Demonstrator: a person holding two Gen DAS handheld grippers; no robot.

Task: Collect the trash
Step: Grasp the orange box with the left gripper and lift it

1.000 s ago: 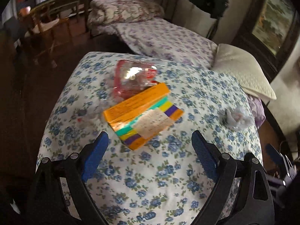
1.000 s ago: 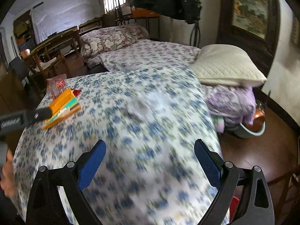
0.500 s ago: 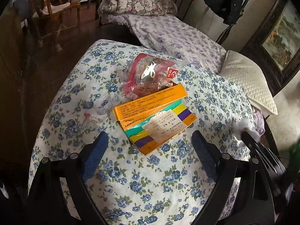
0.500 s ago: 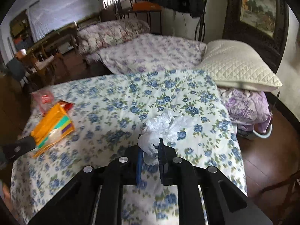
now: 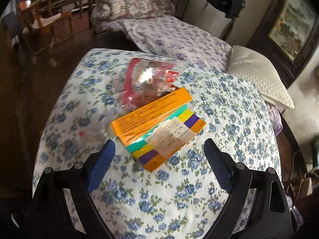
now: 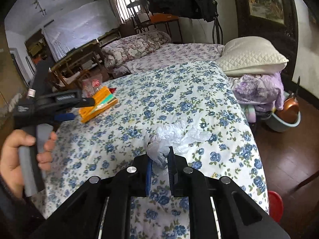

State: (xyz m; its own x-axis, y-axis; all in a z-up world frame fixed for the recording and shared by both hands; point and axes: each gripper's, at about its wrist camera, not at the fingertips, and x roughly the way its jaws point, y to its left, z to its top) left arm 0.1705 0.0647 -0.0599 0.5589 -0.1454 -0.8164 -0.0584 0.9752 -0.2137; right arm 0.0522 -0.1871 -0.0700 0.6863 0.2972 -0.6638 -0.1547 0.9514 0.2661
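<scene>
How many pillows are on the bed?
2: a white quilted pillow at the right edge, and a flowery pillow at the far end. More may be hidden.

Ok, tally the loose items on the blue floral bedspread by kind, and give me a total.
Crumpled white plastic bag, pinched in the right gripper: 1
Orange box: 1
Clear red-printed snack bag: 1
Total: 3

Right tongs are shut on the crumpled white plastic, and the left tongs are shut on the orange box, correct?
Not quite. The right tongs are shut on the crumpled white plastic, but the left tongs are open, hovering short of the orange box on the bedspread; the left wrist view shows it.
</scene>
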